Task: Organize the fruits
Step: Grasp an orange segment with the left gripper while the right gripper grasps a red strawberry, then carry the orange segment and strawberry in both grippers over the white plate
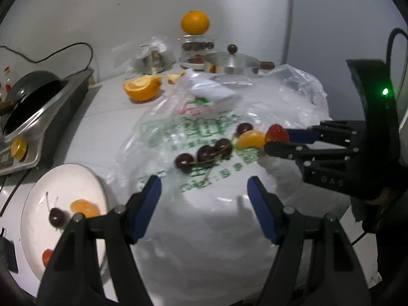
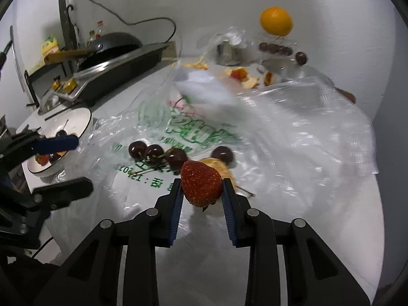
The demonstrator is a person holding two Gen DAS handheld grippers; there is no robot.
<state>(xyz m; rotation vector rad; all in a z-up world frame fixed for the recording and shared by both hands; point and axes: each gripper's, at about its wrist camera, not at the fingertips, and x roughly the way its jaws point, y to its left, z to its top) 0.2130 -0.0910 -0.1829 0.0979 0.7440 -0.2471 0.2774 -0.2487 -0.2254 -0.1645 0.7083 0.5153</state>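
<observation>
My right gripper [image 2: 201, 182] is shut on a red strawberry [image 2: 201, 186], held just above a clear plastic bag with green print [image 2: 293, 140]. From the left wrist view the same strawberry [image 1: 276, 133] sits in the right gripper [image 1: 277, 141]. Beside it lie an orange segment [image 1: 251, 140] and several dark cherries [image 1: 204, 153] on the bag [image 1: 193, 127]. My left gripper [image 1: 204, 179] hangs open over the bag, nothing between its fingers. A white plate [image 1: 66, 188] at the left holds a cherry, an orange segment and a red fruit.
An induction stove with a black pan [image 1: 33, 97] stands at the left by the wall. At the back are a cut orange [image 1: 142, 88], a whole orange on a glass jar [image 1: 195, 22] and a steel pot lid [image 1: 234, 60].
</observation>
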